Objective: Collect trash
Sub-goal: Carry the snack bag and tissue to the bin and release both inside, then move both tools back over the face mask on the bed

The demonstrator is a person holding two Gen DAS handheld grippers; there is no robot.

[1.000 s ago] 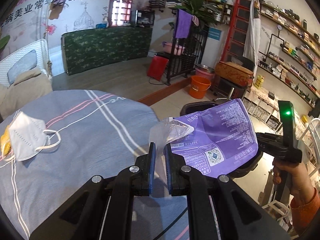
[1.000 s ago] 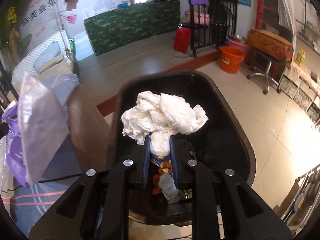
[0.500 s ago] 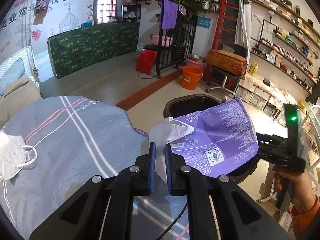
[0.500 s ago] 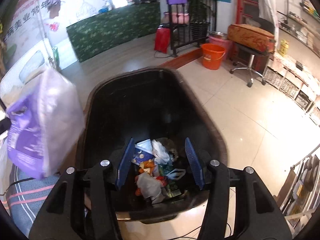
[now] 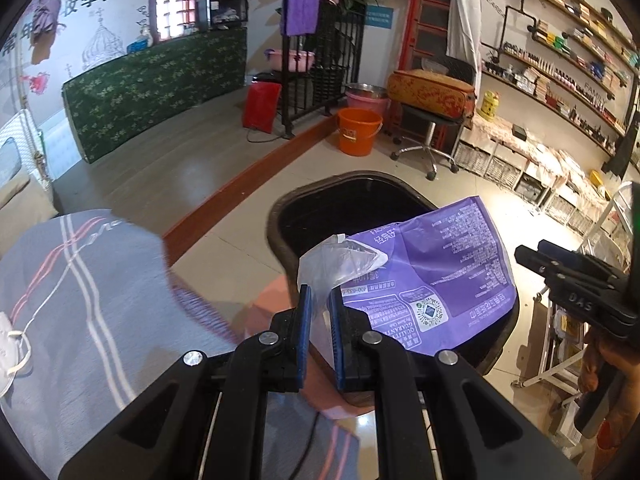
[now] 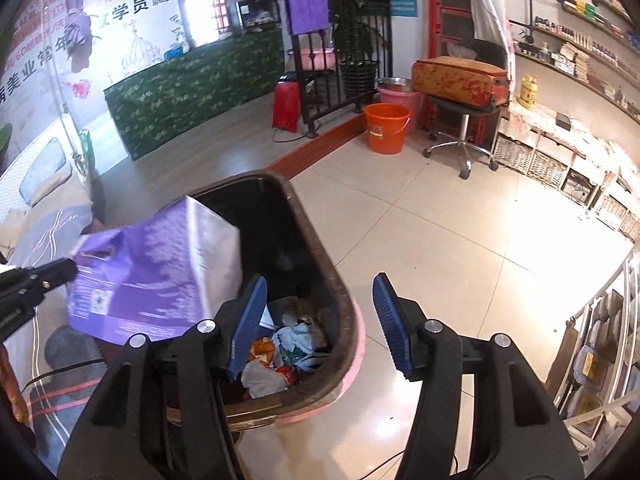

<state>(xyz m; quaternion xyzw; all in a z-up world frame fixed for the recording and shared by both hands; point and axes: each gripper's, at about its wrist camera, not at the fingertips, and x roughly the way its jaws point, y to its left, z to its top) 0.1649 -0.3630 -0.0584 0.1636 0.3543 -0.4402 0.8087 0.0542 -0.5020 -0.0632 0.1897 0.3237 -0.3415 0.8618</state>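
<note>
One purple packet (image 5: 436,276), one black bin (image 6: 320,276), one orange bucket (image 6: 386,128), one face mask (image 5: 6,354).

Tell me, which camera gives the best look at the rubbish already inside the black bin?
The right wrist view: it looks down into the bin and shows the rubbish at its bottom. In the left wrist view, the purple bag covers much of the bin's opening, and no rubbish shows.

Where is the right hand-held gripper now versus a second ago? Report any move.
Yes. The right hand-held gripper, now open, has moved right: the black trash bin sits further left in its view.
</note>
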